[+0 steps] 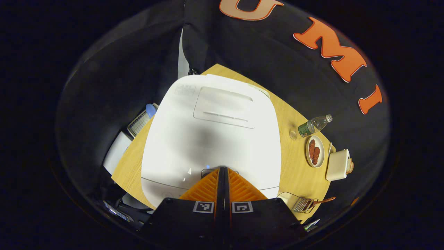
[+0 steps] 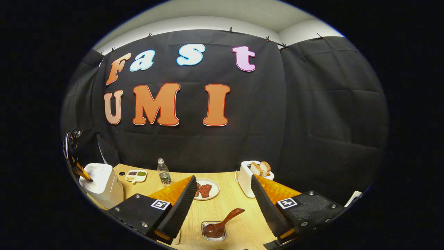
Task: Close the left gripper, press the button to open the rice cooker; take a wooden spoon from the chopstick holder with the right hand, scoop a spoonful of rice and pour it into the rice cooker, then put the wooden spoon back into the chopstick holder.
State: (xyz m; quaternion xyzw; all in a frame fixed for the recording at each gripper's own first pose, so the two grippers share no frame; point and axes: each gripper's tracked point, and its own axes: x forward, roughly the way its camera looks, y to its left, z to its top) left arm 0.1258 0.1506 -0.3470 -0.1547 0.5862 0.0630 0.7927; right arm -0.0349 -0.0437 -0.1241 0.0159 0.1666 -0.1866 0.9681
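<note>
While pressing down over the front edge of the rice cooker (image 1: 211, 135), left gripper (image 1: 222, 169) keeping its jaws fully closed, orange fingers (image 1: 208, 189) meeting in a single wedge. Tip resting at the button (image 1: 219, 171), a small metal-framed latch at 6 o'clock on the white lid; lid lying flat, not yet sprung. Contact likely but hard to confirm, since the wedge is covering most of the latch.

Hovering well back over the wooden surface (image 2: 236, 211), right gripper (image 2: 222, 201) holding its jaws wide apart, gripping nothing. Wooden spoon (image 2: 222, 222) sitting in the small clear holder (image 2: 214, 232) straight ahead between the open fingers, at 6 o'clock low in the right gripper view. Bowl end down in the holder, handle leaning up toward 2 o'clock, long axis slanted across the gap. Right hand clearly the nearer one for the spoon; rice cooker lying off at 9 o'clock from it. Probably needing a short descent with the handle passing between the jaws.
</note>
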